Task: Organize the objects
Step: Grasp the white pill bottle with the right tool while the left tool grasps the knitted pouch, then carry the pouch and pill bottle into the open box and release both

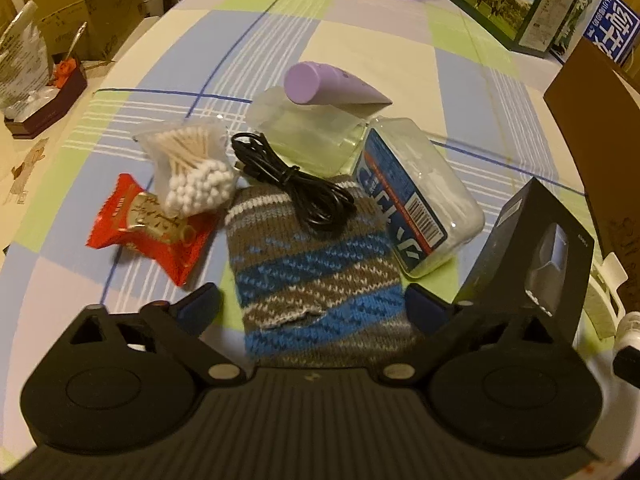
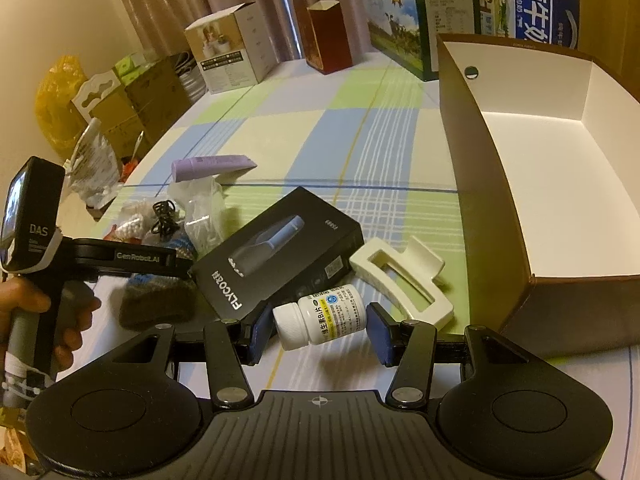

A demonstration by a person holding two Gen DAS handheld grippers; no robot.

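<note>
My left gripper (image 1: 314, 306) is open, its jaws on either side of a blue and grey knitted pouch (image 1: 316, 276) lying on the table. A coiled black cable (image 1: 296, 184) rests on the pouch's far end. My right gripper (image 2: 318, 330) is open around a white pill bottle (image 2: 320, 316) lying on its side; the pads (image 2: 380, 332) look just clear of it. A black shaver box (image 2: 276, 256) lies behind the bottle and a white hair claw (image 2: 400, 280) to its right. An open brown box with white inside (image 2: 552, 184) stands at the right.
A bag of cotton swabs (image 1: 192, 168), a red snack packet (image 1: 148, 228), a clear plastic case (image 1: 308, 136), a purple tube (image 1: 324, 84) and a clear swab box (image 1: 416, 196) crowd around the pouch. Cartons line the table's far edge (image 2: 232, 52). The checked tablecloth (image 2: 360, 140) covers the table.
</note>
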